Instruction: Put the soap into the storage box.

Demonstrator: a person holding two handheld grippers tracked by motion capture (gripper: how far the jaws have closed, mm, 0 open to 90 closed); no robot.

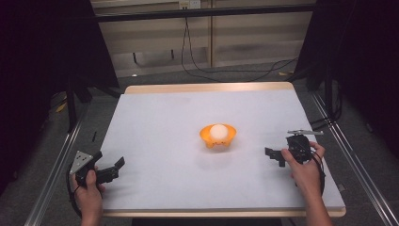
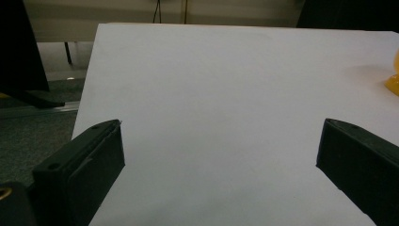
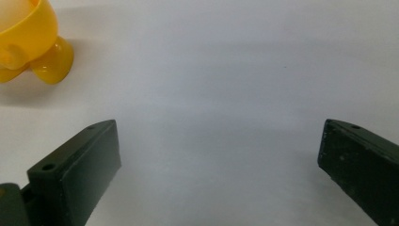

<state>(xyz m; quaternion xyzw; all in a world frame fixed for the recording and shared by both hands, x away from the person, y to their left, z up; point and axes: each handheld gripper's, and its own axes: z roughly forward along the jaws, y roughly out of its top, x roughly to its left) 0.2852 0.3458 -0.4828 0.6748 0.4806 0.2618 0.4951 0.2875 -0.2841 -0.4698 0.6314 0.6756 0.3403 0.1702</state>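
Two hand-held grippers, left (image 1: 113,170) and right (image 1: 274,156), rest released at the lower corners of the frame. Mid-frame on the white surface (image 1: 164,122) stands an orange cup (image 1: 217,136) holding a white ball (image 1: 218,131). Nothing looks started; reaching comes next.

- White table top (image 1: 188,188), wood-edged, rectangular.
- Orange footed bowl (image 1: 227,138) near the table's centre, upright on stubby legs.
- White ball (image 1: 218,131) seated inside the bowl.
- Black cables (image 1: 197,70) on the grey floor beyond the table.
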